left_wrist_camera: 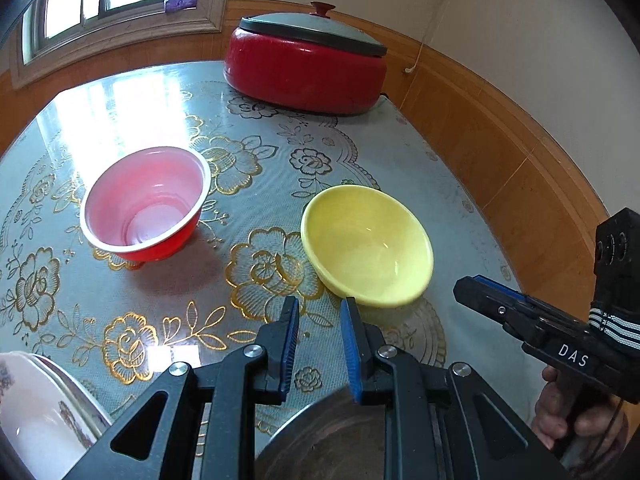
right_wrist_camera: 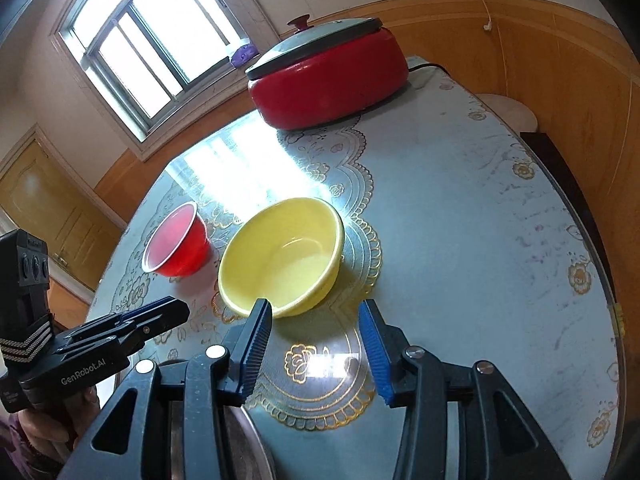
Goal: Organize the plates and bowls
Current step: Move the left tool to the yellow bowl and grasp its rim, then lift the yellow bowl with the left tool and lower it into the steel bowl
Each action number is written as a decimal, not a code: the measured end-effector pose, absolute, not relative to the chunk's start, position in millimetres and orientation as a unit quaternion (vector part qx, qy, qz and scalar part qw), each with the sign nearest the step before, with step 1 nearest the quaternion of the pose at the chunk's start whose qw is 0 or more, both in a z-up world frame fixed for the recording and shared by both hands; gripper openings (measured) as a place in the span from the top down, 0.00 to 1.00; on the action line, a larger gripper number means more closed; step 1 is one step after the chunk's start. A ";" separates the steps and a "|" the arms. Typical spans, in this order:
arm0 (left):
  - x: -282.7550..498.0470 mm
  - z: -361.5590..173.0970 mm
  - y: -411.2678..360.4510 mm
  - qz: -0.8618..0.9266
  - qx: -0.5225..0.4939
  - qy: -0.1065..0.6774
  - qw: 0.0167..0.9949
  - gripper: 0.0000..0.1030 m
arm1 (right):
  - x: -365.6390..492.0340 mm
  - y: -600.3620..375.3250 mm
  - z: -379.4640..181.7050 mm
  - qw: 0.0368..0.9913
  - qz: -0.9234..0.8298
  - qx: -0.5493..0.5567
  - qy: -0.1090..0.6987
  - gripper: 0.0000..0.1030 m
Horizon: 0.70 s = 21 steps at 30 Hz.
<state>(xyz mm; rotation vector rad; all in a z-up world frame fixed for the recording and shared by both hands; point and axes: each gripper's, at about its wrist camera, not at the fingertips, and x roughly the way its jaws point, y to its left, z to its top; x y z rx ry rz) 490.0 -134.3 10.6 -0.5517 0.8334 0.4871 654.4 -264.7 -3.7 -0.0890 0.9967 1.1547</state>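
A yellow bowl (left_wrist_camera: 368,244) (right_wrist_camera: 280,256) stands upright on the flowered table, just beyond both grippers. To its left is a red bowl (left_wrist_camera: 146,204) (right_wrist_camera: 176,242) with a white rim and a pink inside. My left gripper (left_wrist_camera: 322,312) (right_wrist_camera: 176,308) hovers short of the yellow bowl's near rim, its blue pads drawn close with nothing between them. My right gripper (right_wrist_camera: 316,312) (left_wrist_camera: 464,288) is open and empty, its left finger overlapping the yellow bowl's near edge in the picture. A grey metal dish (left_wrist_camera: 320,440) (right_wrist_camera: 248,440) lies under the grippers, mostly hidden.
A red electric pot (left_wrist_camera: 304,68) (right_wrist_camera: 328,80) with a grey lid sits at the table's far side. White flowered plates (left_wrist_camera: 36,412) lie at the near left. The table (right_wrist_camera: 460,200) ends at the right beside a wood-panelled wall and a stool (right_wrist_camera: 508,114).
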 end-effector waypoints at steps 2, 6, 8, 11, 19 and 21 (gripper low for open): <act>498.5 6.2 -126.6 0.227 -0.266 0.402 0.846 0.79 | 659.2 -254.8 -6.4 0.727 0.516 -0.046 0.451 0.56; 513.3 0.7 -111.7 0.225 -0.269 0.407 0.844 0.79 | 664.8 -238.8 -11.9 0.724 0.516 -0.056 0.454 0.67; 520.2 -4.3 -103.6 0.225 -0.276 0.413 0.838 0.79 | 667.5 -231.4 -16.4 0.725 0.512 -0.062 0.457 0.67; 533.4 -12.4 -95.8 0.217 -0.287 0.423 0.832 0.79 | 671.6 -219.8 -25.5 0.717 0.513 -0.070 0.468 0.67; 535.5 -5.1 -118.6 0.198 -0.251 0.418 0.850 0.78 | 659.4 -224.3 -18.3 0.725 0.520 -0.105 0.440 0.86; 526.5 1.4 -123.1 0.192 -0.258 0.410 0.853 0.78 | 656.8 -232.0 -9.8 0.720 0.529 -0.096 0.438 0.86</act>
